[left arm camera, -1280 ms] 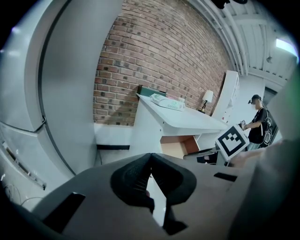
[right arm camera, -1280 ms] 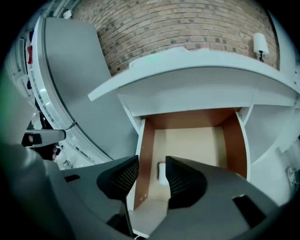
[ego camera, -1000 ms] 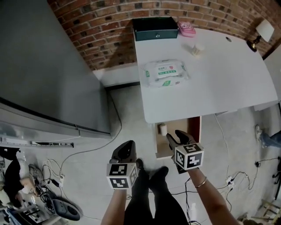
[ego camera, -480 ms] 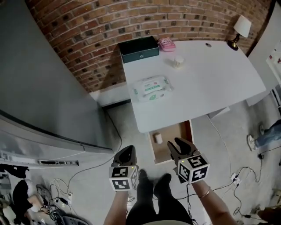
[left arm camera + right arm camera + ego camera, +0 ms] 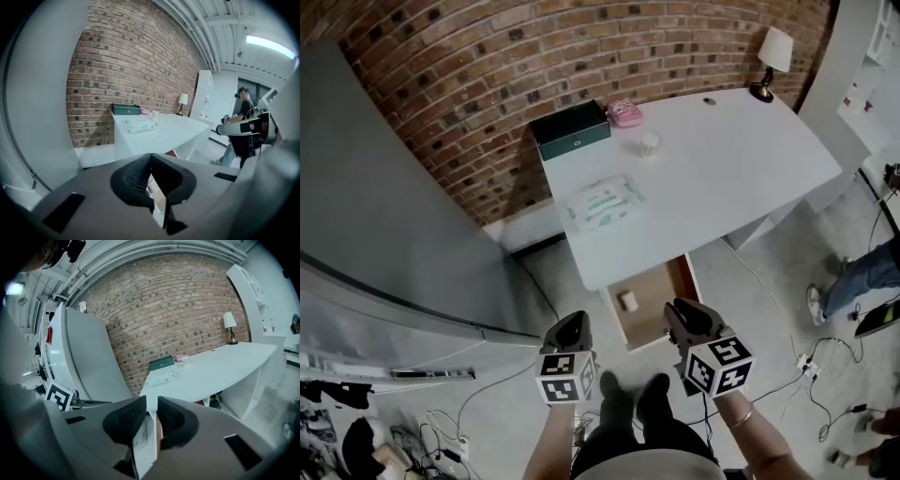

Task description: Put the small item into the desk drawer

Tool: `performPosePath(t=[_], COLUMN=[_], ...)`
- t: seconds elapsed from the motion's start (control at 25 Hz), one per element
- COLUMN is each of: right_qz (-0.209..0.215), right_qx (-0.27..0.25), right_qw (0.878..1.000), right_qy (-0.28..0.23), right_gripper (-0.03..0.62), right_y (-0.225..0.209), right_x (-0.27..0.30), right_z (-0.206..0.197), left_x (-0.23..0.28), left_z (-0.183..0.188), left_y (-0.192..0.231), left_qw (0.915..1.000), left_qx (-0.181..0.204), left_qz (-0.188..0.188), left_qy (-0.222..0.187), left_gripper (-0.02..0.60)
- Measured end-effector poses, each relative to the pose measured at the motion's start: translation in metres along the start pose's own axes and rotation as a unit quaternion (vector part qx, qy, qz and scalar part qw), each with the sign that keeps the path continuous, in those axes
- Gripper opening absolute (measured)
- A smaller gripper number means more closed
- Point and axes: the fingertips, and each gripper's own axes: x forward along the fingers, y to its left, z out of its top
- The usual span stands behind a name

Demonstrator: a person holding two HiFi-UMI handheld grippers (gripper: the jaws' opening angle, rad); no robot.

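Note:
The desk drawer (image 5: 654,292) stands pulled out under the white desk's (image 5: 703,178) front edge, its wooden inside showing. A small pale item (image 5: 627,301) lies in its left part. My right gripper (image 5: 686,312) hovers just in front of the drawer's right corner; its jaws are closing, a narrow gap still shows between the pads (image 5: 129,418), and nothing is in it. My left gripper (image 5: 571,325) hangs left of the drawer over the floor. In the left gripper view its fingertips (image 5: 151,154) meet and hold nothing.
On the desk stand a dark green box (image 5: 571,129), a pink object (image 5: 624,112), a small white cup (image 5: 649,143), a wipes pack (image 5: 602,200) and a lamp (image 5: 772,54). A large grey cabinet (image 5: 384,216) fills the left. Cables (image 5: 797,366) lie on the floor; a person's leg (image 5: 853,281) shows at right.
The right gripper's jaws have narrowed from wide open. The head view has pulled back and swung, so the desk looks smaller. The item stays in the open drawer.

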Motion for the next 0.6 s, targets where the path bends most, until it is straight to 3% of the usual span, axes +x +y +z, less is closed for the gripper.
performPosePath(t=[0.6], right_qz=[-0.047], right_qx=[0.013], right_qw=[0.997], right_qy=[-0.062], right_gripper=[0.008], right_y=[0.003], right_x=[-0.062], right_z=[0.023], left_x=[-0.023], left_z=[0.016], left_y=[-0.012], left_qw=[0.9994], left_qx=[0.027], left_qz=[-0.018], left_qy=[-0.014], left_gripper=[0.02])
